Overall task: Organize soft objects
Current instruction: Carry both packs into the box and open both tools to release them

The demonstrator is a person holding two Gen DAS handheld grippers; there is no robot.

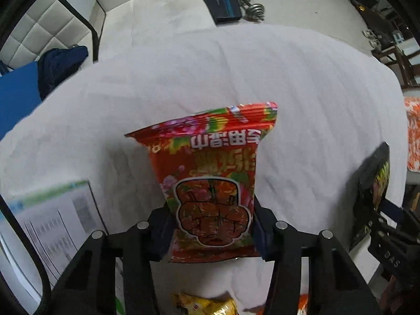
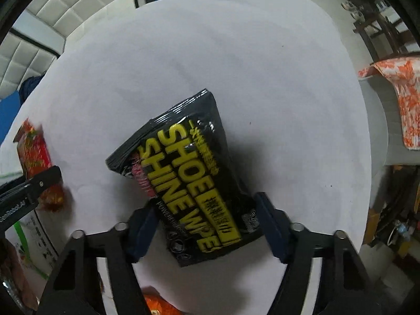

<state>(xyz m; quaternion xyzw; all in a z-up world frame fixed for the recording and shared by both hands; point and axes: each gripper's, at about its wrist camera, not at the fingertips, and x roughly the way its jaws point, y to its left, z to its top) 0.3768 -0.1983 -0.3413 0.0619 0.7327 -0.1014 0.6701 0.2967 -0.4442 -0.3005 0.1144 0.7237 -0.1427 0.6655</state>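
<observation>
My left gripper (image 1: 211,232) is shut on a red flowery wet-wipe pack (image 1: 210,173) and holds it above the white cloth-covered table (image 1: 288,84). My right gripper (image 2: 207,225) is shut on a black pack of shoe shine wipes (image 2: 189,173) with yellow letters, also held above the table. In the left wrist view the black pack (image 1: 375,183) and the right gripper show at the right edge. In the right wrist view the red pack (image 2: 32,149) and the left gripper's finger (image 2: 39,181) show at the left edge.
A white box with printed text and green trim (image 1: 55,225) lies at the table's left. A yellow packet (image 1: 204,305) and an orange packet (image 2: 157,305) lie near the front edge. An orange patterned cloth (image 2: 404,99) hangs at the right. Dumbbells (image 1: 252,5) lie on the floor beyond.
</observation>
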